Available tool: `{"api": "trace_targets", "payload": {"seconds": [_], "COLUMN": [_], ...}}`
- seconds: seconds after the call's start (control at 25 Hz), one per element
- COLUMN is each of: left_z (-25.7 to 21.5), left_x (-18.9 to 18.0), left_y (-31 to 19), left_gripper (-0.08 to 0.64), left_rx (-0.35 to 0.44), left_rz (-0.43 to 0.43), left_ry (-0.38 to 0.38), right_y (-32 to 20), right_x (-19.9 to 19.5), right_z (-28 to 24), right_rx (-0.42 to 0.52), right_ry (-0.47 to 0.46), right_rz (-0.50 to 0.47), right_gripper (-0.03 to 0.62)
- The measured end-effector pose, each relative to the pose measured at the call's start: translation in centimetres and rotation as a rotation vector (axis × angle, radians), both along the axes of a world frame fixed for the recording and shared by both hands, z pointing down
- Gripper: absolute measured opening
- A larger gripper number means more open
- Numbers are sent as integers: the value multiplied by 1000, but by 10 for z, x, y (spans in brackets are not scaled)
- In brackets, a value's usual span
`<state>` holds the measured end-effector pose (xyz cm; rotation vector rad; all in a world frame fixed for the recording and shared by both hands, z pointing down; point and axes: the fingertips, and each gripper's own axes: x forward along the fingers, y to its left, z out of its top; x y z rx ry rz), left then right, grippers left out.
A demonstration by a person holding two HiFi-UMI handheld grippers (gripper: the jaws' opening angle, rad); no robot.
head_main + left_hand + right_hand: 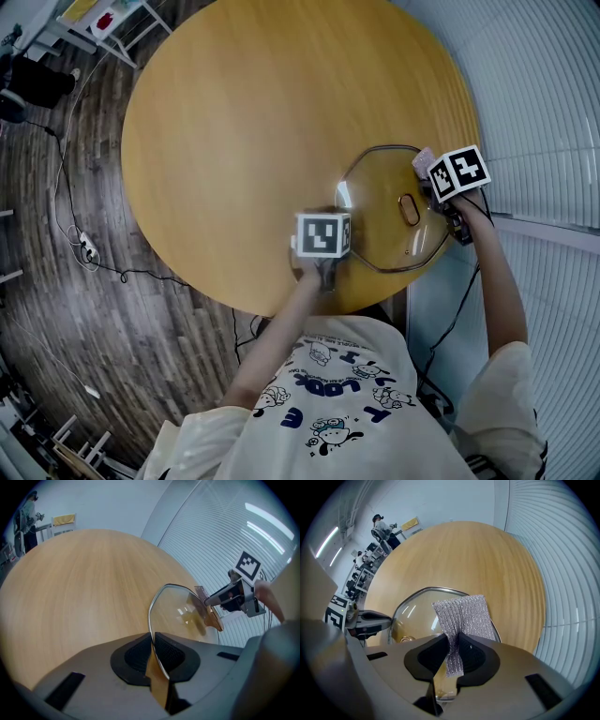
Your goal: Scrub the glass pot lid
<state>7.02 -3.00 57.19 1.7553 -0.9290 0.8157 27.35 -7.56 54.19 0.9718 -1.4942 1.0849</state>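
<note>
Table (244, 141): a round wooden top. The work sits at its near-right edge, close to the person's body, probably for easy reach.
Glass pot lid (384, 178): at the near right of the table, between the two grippers. It looks raised at an angle, likely to expose the glass for scrubbing. I cannot tell whether any edge rests on the wood.
Left gripper (153, 648): jaws clamped on the lid's metal rim at its near-left side, steadying it against the rubbing.
Right gripper (452, 648): on the lid's right side, jaws pinched on a scouring cloth.
Scouring cloth (464, 616): silver mesh. Its free end fans out from the jaws onto the lid's right edge.
Knob (409, 208): an oval at the lid's middle, not touched by either gripper.
</note>
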Motion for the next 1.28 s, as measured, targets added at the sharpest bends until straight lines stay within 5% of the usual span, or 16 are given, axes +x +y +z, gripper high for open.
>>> {"api": "trace_targets", "payload": {"seconds": [1.28], "left_z": [-4], "left_x": [-3], "left_y": [1], "left_gripper": [32], "left_rx": [-1], "left_rz": [-8], "left_ry": [19], "right_y": [60], "right_x": [21], "right_z": [-4], "right_rx": [-12], "right_ry": [32], "right_rz": [82], "right_gripper": [72]}}
